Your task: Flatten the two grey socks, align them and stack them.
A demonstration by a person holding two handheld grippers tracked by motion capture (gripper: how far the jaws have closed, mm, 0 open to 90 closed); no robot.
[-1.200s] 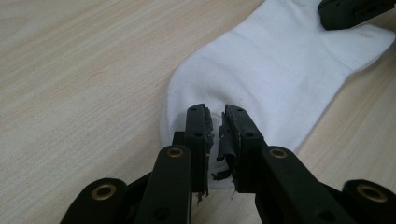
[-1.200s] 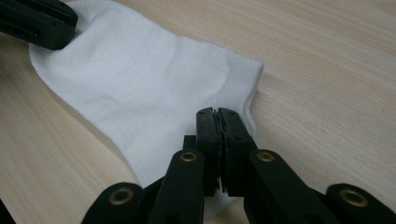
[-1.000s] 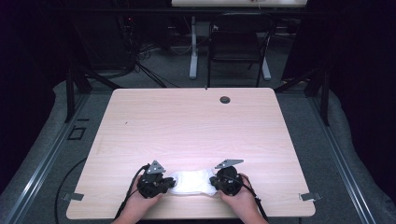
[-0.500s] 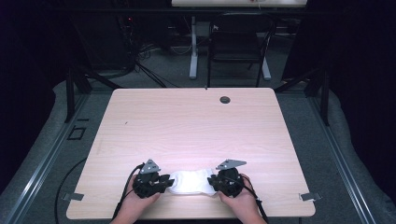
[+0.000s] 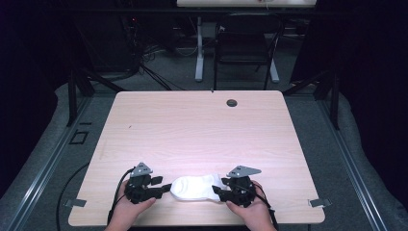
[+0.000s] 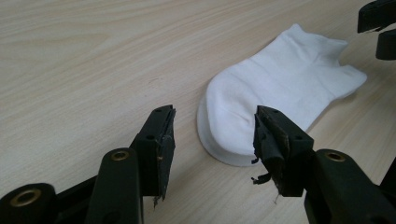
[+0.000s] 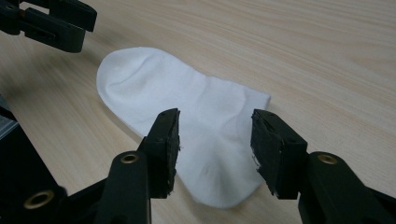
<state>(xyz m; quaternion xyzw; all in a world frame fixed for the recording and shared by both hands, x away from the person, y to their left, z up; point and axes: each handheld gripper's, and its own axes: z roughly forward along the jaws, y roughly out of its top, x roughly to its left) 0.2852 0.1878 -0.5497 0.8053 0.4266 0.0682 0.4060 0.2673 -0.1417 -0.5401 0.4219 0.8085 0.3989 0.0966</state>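
Observation:
A white ankle sock (image 5: 196,187) lies flat on the wooden table (image 5: 192,130) near its front edge. My left gripper (image 5: 166,187) sits just left of the sock's toe end, open, its jaws apart with the toe (image 6: 229,135) between and slightly beyond them. To the sock's right, my right gripper (image 5: 217,191) is open over the cuff and heel end (image 7: 215,140). In each gripper view the other gripper's black jaws show at the far end of the sock (image 6: 280,84). Neither gripper holds the sock (image 7: 177,98).
A small round black grommet (image 5: 232,103) sits near the table's far edge. Behind the table stand a dark chair (image 5: 245,43) and a desk leg (image 5: 199,48) on grey carpet. A person's hands (image 5: 130,209) hold the grippers at the front edge.
Both grippers have moved outward, away from each other, and the sock now lies stretched out flat between them. Both jaws stand open.

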